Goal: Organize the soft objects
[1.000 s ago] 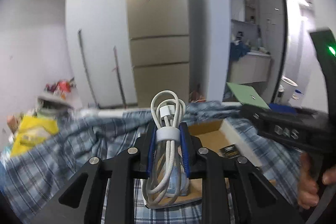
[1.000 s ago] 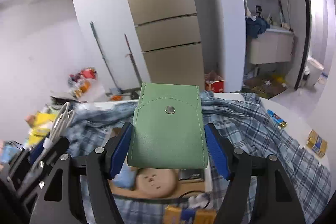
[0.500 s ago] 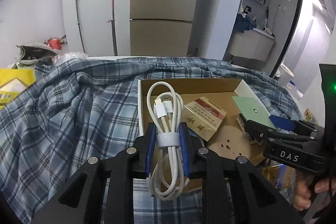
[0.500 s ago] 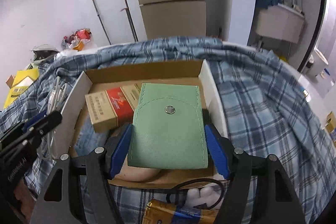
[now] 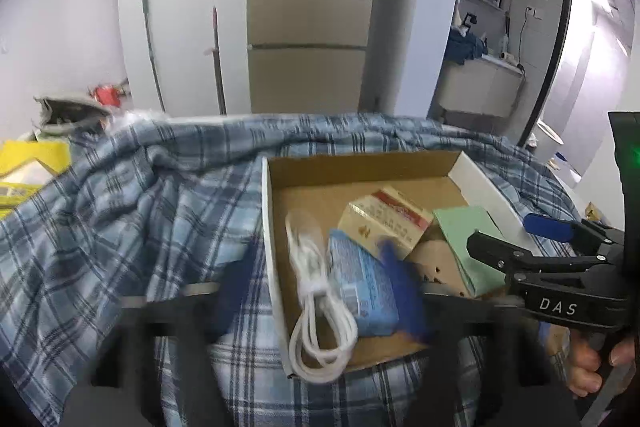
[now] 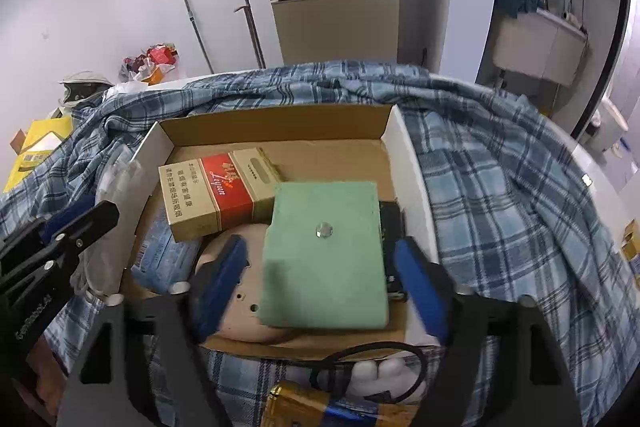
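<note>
A cardboard box lies on a blue plaid cloth. My left gripper is open above the box's left wall, and the coiled white cable lies loose between its fingers at the box's left side. My right gripper is open, and the green pouch lies free between its fingers over the box's right side; it also shows in the left wrist view. A blue tissue pack, a red and gold carton and a tan round thing are in the box.
The plaid cloth covers the surface around the box. A battery and a black loop with white pieces lie in front of the box. Yellow packaging lies at far left.
Both grippers have opened. The white cable has dropped from the left gripper into the box, and the green pouch has left the right gripper's grip over the box.
</note>
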`<state>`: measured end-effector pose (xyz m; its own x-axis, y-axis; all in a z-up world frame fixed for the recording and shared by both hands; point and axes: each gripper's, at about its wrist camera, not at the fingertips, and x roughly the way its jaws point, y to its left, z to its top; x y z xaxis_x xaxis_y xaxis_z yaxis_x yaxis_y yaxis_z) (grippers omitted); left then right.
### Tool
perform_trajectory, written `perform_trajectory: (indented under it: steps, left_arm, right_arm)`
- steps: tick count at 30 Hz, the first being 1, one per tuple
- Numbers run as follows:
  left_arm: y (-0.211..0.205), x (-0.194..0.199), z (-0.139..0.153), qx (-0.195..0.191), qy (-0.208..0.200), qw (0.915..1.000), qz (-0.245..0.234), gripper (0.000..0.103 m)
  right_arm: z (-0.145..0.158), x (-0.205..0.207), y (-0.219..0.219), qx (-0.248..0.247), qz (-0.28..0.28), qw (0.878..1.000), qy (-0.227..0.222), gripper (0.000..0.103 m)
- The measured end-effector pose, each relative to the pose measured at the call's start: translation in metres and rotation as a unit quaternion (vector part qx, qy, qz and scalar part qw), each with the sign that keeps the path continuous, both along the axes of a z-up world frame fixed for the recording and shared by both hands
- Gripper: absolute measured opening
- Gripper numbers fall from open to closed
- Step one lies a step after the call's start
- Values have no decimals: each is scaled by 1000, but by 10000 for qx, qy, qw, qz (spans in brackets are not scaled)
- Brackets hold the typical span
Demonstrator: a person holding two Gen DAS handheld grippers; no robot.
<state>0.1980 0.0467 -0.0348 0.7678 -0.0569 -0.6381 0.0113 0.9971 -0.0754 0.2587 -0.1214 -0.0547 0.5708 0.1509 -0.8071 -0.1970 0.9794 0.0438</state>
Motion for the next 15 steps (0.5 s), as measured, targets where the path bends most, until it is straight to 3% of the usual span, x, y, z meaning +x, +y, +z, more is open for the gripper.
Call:
perform_trajectory:
  steps: [4,7,9,15]
  left_arm:
    - [-5,-10,12,218,-354,9991,38,80]
    - [-7,-25,28,293,-894,9955,71,81]
    - [-9,-44,47,188,-1432,9895,-30,90]
    - [-28,-98,102,520,-2518,9664,-35,90]
  right_arm:
    - [10,-3,-2,-93,-44,9999,-119,85]
    - [37,-8,-17,133,-261,9989,-371,85]
    - [63,-17,-29,280,-396,9963,-709,85]
    - [119,-50,-47,311,-579,9878,-1415,86]
